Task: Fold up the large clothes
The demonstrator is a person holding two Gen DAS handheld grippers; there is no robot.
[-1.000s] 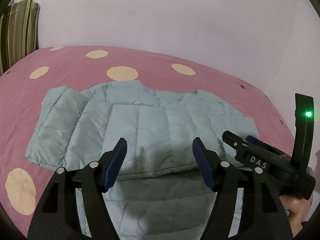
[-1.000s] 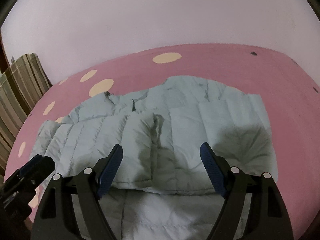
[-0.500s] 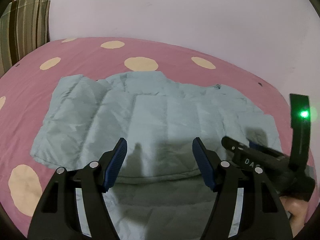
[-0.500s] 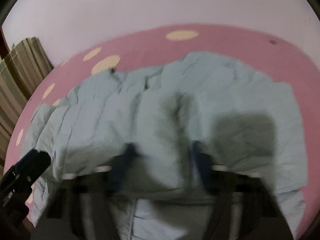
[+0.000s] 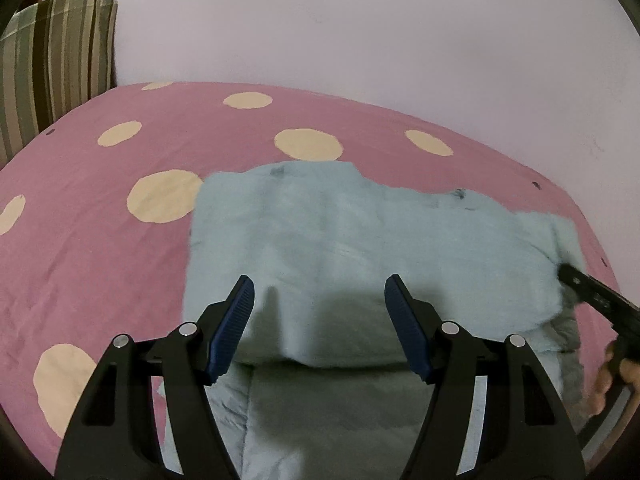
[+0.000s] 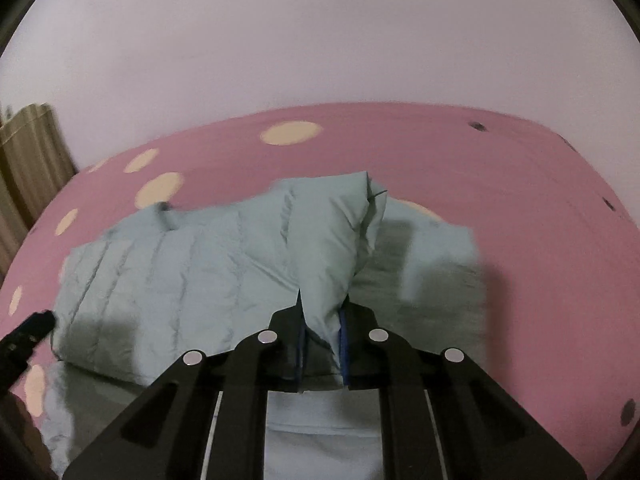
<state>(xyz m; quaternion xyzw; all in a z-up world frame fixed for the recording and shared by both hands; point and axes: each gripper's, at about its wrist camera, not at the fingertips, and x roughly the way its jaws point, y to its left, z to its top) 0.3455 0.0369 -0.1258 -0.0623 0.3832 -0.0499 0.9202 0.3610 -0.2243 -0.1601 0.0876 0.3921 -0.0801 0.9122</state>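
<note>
on the pink bedspread (image 6: pixel 500 168), quilted jacket (image 6: pixel 192 264) fold between right hand-held gripper (image 6: pixel 322 336) fingers

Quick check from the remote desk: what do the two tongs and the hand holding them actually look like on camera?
Both tongs are matte black, angular frames with cut-out slots and round silver pivot bolts. The left tongs carry ribbed blue pads on the inner faces; the right tongs show thin blue pad edges. The right tongs' black body also appears from the left wrist view, gripped by a bare-skinned hand, no sleeve visible.
</note>
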